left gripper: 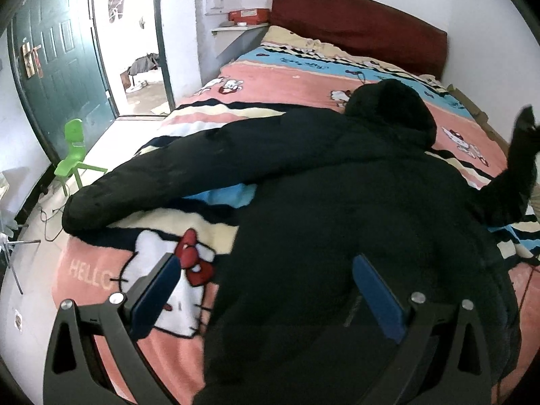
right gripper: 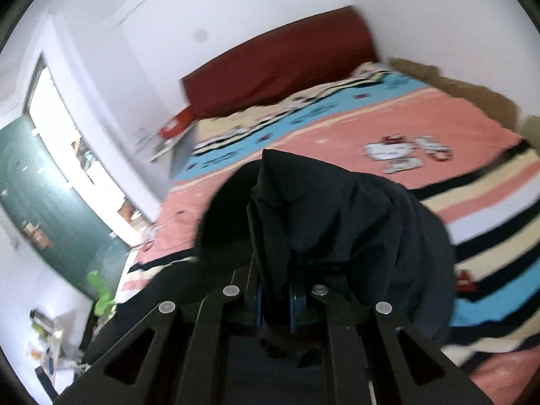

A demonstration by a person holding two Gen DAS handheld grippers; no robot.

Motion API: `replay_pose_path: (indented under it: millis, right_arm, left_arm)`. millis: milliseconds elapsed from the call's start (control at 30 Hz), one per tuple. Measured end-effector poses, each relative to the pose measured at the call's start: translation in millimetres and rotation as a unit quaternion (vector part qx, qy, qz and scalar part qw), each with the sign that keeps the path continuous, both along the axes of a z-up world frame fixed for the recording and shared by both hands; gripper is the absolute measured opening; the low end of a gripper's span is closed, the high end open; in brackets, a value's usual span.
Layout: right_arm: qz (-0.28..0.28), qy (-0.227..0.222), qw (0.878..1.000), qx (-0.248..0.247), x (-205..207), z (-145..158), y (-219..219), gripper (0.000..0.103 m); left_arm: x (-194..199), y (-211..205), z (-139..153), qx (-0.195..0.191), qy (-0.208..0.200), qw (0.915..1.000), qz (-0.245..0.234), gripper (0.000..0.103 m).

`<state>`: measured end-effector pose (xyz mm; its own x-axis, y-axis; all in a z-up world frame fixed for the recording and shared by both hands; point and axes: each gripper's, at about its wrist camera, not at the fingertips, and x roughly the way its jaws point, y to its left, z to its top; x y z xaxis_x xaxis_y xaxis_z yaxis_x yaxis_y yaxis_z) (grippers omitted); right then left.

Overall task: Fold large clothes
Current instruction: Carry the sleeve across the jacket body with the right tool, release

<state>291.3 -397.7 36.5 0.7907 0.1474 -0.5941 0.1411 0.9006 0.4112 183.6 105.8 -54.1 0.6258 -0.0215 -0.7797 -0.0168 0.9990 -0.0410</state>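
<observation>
Jacket: big black hooded puffer jacket [left gripper: 337, 209] spread over the bed [left gripper: 297, 81], body running from the foot edge up toward the middle, hood [left gripper: 391, 108] pointing at the dark red headboard [left gripper: 357, 23].
L sleeve: left sleeve [left gripper: 175, 179] lies flat, stretched out to the bed's left edge, cuff near that edge.
R sleeve: right sleeve [left gripper: 519, 168] raised off the blanket [left gripper: 290, 77] at the bed's right side, cuff end up in the air.
L gripper: left gripper [left gripper: 270, 293] hovers over the jacket's lower part near the foot edge; jaws spread wide, nothing between the blue pads [left gripper: 381, 300].
R gripper: right gripper [right gripper: 275, 300] jaws close together, pinching a bunch of the black fabric, w/ the cloth bulging up above the fingers; view blurred.
Blanket: pink/blue/cream striped w/ cartoon cat print, covers the whole bed under the jacket.
Room: green plastic chair [left gripper: 74, 152] on the floor left of the bed, by the dark green door [left gripper: 57, 57].
</observation>
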Motion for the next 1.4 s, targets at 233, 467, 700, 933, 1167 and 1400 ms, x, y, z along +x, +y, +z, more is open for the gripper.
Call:
replay_pose_path:
  millis: [233,467,700,933,1167,1400]
  right_arm:
    - [0.085,0.005,0.996,0.020,47,-13,108,0.011]
    - [0.153,0.054,0.987,0.003,71,-64,209,0.011]
    - [0.167,0.119,0.978,-0.048,81,-129,264,0.012]
    - [0.172,0.165,0.967,-0.094,87,-162,287,0.018]
    - [0.159,0.165,0.968,-0.103,69,-156,295,0.062]
    - [0.135,0.136,0.975,-0.110,35,-118,280,0.073]
  left_arm:
    - [-3,23,0,0.004,-0.008,0.9998,0.019,0.102]
    - [1,43,1,0.008,-0.030,0.9984,0.048,0.102]
    - [10,55,-3,0.016,-0.052,0.9968,0.059,0.102]
    - [25,66,5,0.021,-0.071,0.9950,0.067,0.103]
    - [43,78,16,0.009,-0.092,0.9931,0.073,0.103]
    - [54,75,19,0.005,-0.105,0.9916,0.075,0.103]
